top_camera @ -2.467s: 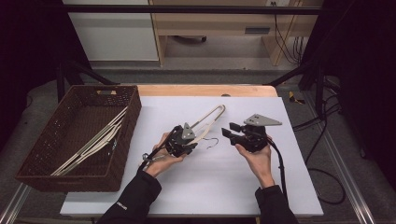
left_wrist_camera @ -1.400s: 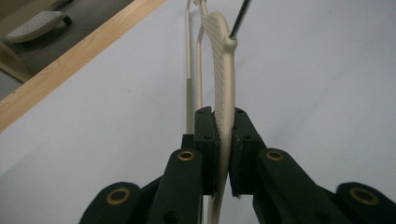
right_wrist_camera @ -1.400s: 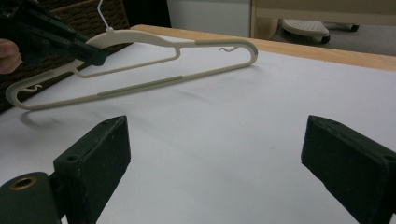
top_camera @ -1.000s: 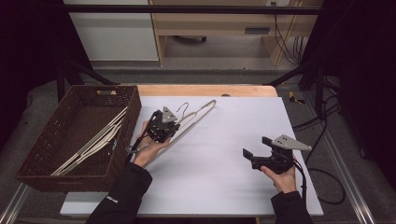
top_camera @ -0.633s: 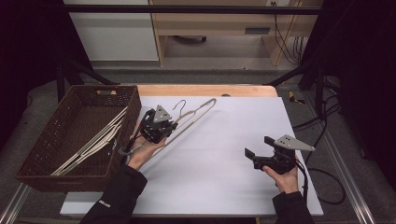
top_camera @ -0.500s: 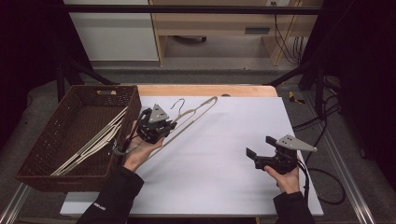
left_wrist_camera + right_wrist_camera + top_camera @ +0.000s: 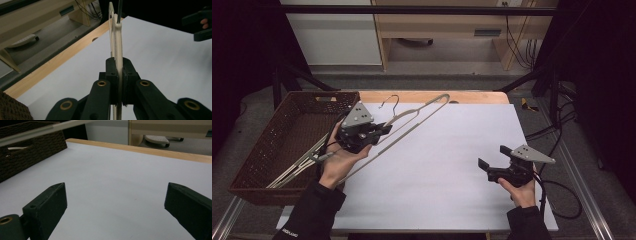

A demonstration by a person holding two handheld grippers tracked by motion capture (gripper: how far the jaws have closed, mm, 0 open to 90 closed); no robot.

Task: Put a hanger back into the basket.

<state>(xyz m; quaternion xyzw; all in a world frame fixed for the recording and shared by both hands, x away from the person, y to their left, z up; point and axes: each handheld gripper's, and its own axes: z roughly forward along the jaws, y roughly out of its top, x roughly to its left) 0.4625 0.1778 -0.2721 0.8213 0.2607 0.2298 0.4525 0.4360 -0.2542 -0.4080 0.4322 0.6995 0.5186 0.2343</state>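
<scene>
A cream clothes hanger (image 7: 412, 121) with a dark wire hook hangs in the air over the table's left side. My left gripper (image 7: 377, 133) is shut on one arm of it; in the left gripper view the hanger (image 7: 118, 42) runs upward between the two closed black jaws. Its long end points toward the table's back edge. My right gripper (image 7: 494, 162) sits low at the table's right front, held in a hand, open. In the right gripper view its jaws stand wide apart over bare white tabletop with nothing between them (image 7: 115, 202).
A brown wicker basket (image 7: 287, 132) at the left holds several more cream hangers (image 7: 299, 162). The white table sheet (image 7: 447, 165) has a wooden strip along its back edge. Cables lie at the right edge. The basket (image 7: 30, 147) also stands at the left in the right gripper view.
My left gripper has lifted the hanger and carried it left toward the basket. The right gripper has stayed at the table's right front.
</scene>
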